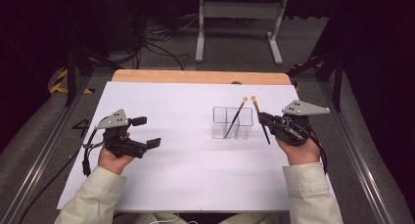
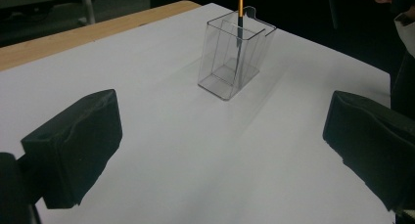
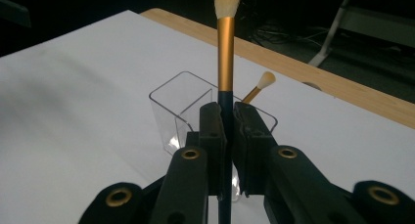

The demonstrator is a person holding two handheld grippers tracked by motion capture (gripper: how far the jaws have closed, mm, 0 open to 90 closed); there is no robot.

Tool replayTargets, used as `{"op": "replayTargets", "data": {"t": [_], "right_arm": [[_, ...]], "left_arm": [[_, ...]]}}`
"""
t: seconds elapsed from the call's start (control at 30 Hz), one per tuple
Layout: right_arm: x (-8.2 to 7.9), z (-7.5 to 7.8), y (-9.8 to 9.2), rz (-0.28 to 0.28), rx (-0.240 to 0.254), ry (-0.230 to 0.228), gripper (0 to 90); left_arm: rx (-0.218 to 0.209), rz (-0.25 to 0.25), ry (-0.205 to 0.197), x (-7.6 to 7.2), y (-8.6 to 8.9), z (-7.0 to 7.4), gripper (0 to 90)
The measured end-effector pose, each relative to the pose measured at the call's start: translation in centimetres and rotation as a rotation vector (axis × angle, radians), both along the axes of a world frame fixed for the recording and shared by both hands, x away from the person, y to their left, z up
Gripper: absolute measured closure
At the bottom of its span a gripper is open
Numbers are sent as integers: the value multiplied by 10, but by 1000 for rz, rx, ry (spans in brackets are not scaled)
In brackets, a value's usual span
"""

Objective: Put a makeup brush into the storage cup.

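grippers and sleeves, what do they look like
Both grippers, left and right, are black, each topped by a grey three-cornered plate with small holes and trailing a black cable. The right gripper's linkage shows brass-coloured rivets. The person wears pale beige sleeves.

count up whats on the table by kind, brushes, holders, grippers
makeup brushes: 2, one in the clear holder, one clamped in the right gripper
clear holders: 1
grippers: 2, left gripper, right gripper
total: 5
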State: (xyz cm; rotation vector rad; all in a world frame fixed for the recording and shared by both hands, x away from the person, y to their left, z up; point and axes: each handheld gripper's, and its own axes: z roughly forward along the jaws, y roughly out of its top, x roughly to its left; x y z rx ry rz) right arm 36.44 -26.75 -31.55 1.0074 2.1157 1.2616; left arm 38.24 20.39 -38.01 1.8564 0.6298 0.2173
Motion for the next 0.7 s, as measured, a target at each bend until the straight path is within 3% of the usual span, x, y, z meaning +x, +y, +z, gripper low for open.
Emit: {"op": "replayTargets", "data": {"t": [0.13, 0.2, 0.3, 0.47, 0.7], "right_arm": [[1, -1, 0, 36, 5, -53, 831], [2, 0, 0, 52, 14, -76, 831], [5, -1, -1, 67, 32, -93, 830], [11, -2, -5, 87, 94, -93, 830], [18, -1, -5, 146, 147, -182, 830]], "left_arm": [[-7, -4, 4, -1, -1, -1, 17], [-16, -13, -21, -1, 0, -1, 15], [-38, -23, -26, -2, 0, -1, 14], [-43, -28, -34, -3, 1, -1, 12], [-51, -27, -29, -4, 3, -3, 11]]}}
